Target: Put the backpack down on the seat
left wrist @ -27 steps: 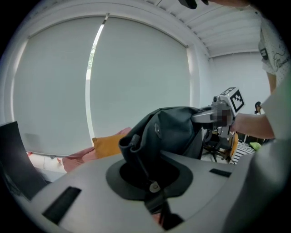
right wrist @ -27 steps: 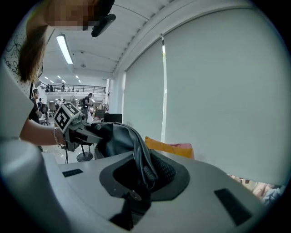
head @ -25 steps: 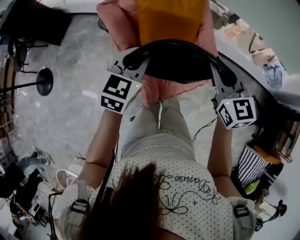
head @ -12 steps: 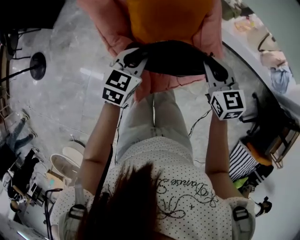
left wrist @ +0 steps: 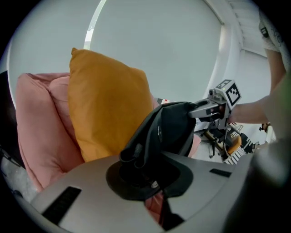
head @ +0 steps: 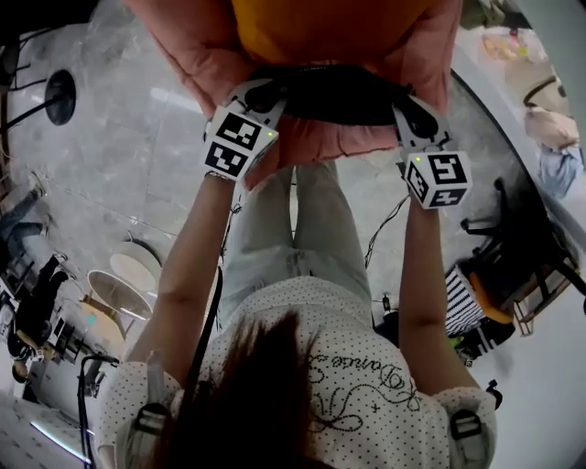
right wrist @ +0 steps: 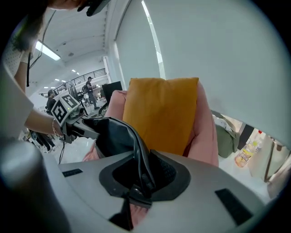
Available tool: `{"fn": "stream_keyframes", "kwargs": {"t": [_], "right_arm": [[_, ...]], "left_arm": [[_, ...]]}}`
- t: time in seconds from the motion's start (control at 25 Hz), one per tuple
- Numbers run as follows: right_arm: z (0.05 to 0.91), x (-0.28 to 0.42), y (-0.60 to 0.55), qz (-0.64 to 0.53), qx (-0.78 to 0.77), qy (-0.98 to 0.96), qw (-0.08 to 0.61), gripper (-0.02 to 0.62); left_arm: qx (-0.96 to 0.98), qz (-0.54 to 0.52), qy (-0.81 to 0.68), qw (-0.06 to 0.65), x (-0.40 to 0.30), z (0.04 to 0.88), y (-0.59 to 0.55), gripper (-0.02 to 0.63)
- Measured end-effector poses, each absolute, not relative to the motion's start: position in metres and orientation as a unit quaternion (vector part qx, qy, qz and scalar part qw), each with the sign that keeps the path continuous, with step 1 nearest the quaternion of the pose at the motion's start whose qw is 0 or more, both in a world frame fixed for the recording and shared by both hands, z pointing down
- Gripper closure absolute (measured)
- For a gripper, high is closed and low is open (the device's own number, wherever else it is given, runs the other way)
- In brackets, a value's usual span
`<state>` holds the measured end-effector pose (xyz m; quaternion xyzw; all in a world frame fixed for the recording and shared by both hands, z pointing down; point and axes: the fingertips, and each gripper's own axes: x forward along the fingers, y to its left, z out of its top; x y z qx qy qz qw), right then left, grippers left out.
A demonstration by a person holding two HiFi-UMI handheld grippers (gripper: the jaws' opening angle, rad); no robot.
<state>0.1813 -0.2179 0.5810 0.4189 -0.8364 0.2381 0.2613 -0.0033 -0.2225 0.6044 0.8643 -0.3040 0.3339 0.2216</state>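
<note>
While the left claw (left wrist: 145, 175) and right claw (right wrist: 136, 184) each pinch one end of the black backpack (head: 334, 92), held just before the orange cushion (head: 320, 27), lower both evenly onto the pink seat (head: 188, 50) before letting go.

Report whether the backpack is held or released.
Held: left gripper and right gripper both clamp the black backpack over the pink seat.

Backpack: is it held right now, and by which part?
Yes. The left gripper and right gripper each clamp the black backpack by its fabric edge, one at each end.
</note>
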Motion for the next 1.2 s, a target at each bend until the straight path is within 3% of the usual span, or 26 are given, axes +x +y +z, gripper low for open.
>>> {"fn": "stream_keyframes", "kwargs": {"t": [0.72,1.2], "right_arm": [[0.732,0.179,-0.221,0.298,0.370,-0.816,0.328,0.511],[0.761,0.186,-0.211,0.337,0.370,-0.806,0.314,0.497]], "left_arm": [[0.813,0.417,-0.290,0.283,-0.008,0.757,-0.218,0.569],[0.826,0.376,-0.286,0.307,-0.003,0.770,-0.213,0.557]]}}
